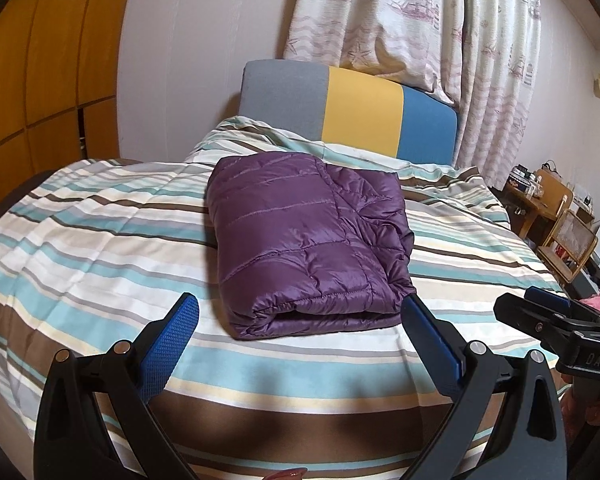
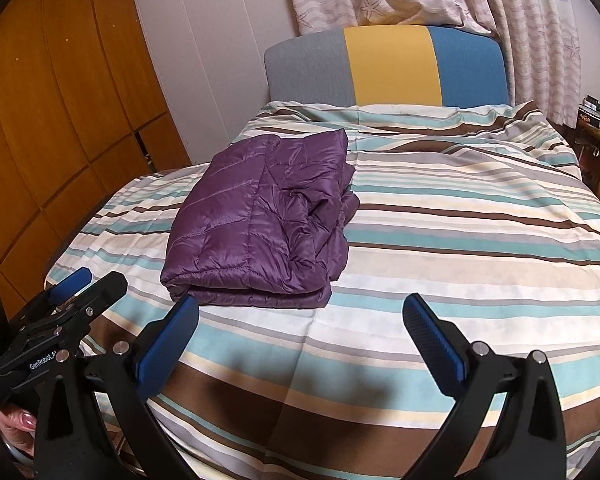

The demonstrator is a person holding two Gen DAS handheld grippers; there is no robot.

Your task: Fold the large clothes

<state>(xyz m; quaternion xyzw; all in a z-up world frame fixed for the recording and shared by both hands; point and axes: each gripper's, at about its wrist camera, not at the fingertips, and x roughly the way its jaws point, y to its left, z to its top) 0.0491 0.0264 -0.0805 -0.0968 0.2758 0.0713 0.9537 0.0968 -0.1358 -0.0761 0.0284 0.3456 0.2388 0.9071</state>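
A purple quilted jacket lies folded into a thick rectangle on the striped bed cover; it also shows in the right wrist view. My left gripper is open and empty, just in front of the jacket's near folded edge, its jaws spread wider than the bundle. My right gripper is open and empty, in front of and to the right of the jacket. Each gripper shows at the edge of the other's view: the right one, the left one.
The bed has a grey, yellow and blue headboard under patterned curtains. A wooden wardrobe stands on the left. Small wooden furniture with clutter stands to the right of the bed.
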